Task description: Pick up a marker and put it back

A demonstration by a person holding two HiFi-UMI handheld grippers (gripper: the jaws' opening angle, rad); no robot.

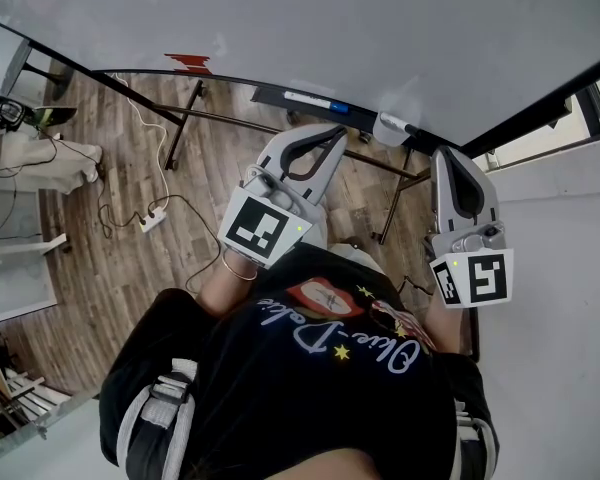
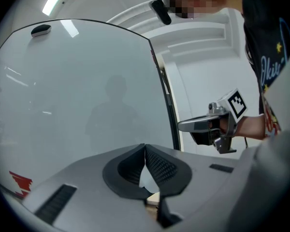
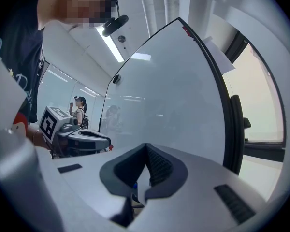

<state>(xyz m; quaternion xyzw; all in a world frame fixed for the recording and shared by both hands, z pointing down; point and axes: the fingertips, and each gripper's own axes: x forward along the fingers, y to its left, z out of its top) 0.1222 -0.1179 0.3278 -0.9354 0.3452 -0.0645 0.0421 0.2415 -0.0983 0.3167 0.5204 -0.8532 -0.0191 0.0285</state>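
A white marker with a blue cap [image 1: 308,100] lies on the tray [image 1: 280,95] under the whiteboard [image 1: 330,28]. A pale eraser [image 1: 391,127] rests further right on the same tray. My left gripper [image 1: 337,131] is held up just short of the tray, its jaws shut with nothing between them [image 2: 145,147]. My right gripper [image 1: 451,154] hangs to the right of the eraser, also shut and empty [image 3: 146,146]. Each gripper view faces the whiteboard and shows the other gripper beside it: the right one [image 2: 207,125] and the left one [image 3: 79,138]. A blue bit [image 3: 135,185] shows below the right jaws.
The whiteboard's dark stand legs [image 1: 180,128] reach onto the wooden floor. A power strip with cables [image 1: 152,220] lies on the floor at left. A white wall [image 1: 570,228] and a window frame [image 1: 540,108] close off the right side. A person [image 1: 0,118] stands far left.
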